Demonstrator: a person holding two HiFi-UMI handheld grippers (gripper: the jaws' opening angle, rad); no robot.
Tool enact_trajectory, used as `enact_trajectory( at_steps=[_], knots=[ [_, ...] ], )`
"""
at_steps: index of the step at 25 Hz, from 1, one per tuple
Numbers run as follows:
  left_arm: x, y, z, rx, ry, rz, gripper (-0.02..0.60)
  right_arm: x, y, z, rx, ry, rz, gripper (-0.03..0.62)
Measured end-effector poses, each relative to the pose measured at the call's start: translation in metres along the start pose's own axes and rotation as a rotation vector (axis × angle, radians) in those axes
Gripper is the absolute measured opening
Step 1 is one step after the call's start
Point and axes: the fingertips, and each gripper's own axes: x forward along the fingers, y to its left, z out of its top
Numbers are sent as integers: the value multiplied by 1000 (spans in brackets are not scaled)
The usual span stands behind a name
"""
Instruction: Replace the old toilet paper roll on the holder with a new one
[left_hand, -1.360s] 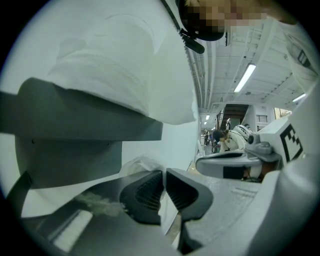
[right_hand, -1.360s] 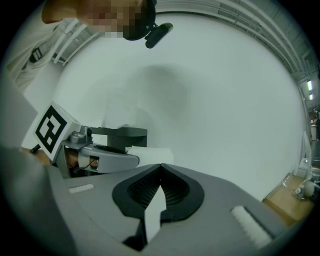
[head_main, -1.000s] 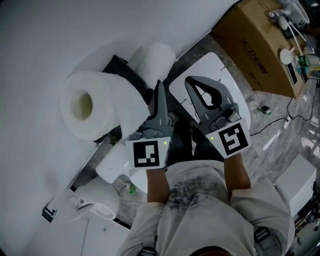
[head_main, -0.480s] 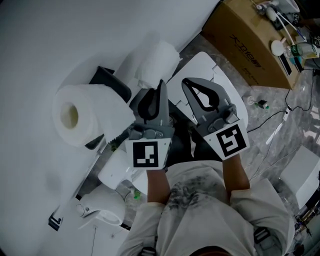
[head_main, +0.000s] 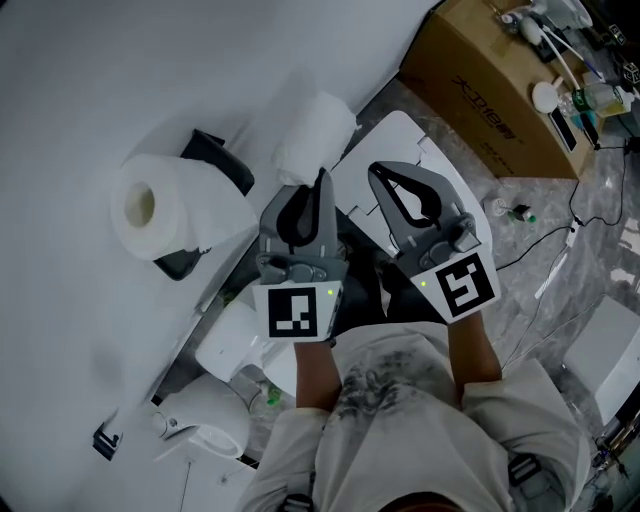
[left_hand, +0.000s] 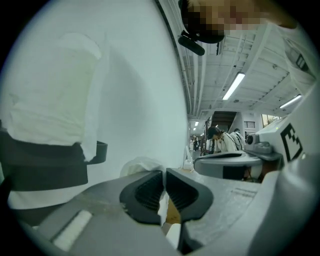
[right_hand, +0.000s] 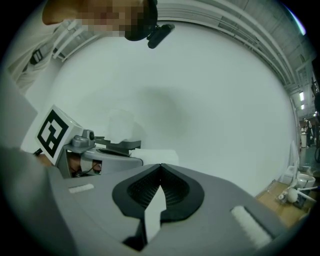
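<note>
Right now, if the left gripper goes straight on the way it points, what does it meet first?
Probably the loose white roll by the wall, just past the left gripper's tips. The toilet paper roll on the holder sits left of that line. Depth is unclear.

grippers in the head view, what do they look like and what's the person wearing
Both the left gripper and the right gripper are grey plastic, with long curved jaws lined with black ribbed pads. Each carries a white cube printed with black square markers, and a small green light beside it. The person wears a light, mottled short-sleeved top.
</note>
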Motion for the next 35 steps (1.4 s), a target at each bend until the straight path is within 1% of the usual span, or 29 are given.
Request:
enact_trajectory(
  at_steps=[4,8,12,23,28,32,35],
  knots=[
    [-9,-12,9,2,-11,1,17,-14,1,9,-5,-5,6,2],
    [-23,-21,16,17,-16,0,18,-26,7,18,-21,-15,23,2],
    [-35,-28,20,16,-20,6,18,-34,11,25,-31,-27,45,2],
    [-80,-38,26,-7,-30,67,18,-50,34,39,-48,-59,126,2],
    [-100,-34,23,-14,-14,91,18,-43,47,44,-56,-73,169,2],
    [-130,-18,18,-23,-19,108,18,-33,78,49,-67,-75,204,2],
    [-135,-14,16,-25,-11,118,18,-25,82,52,-72,-79,230,2]
  ],
)
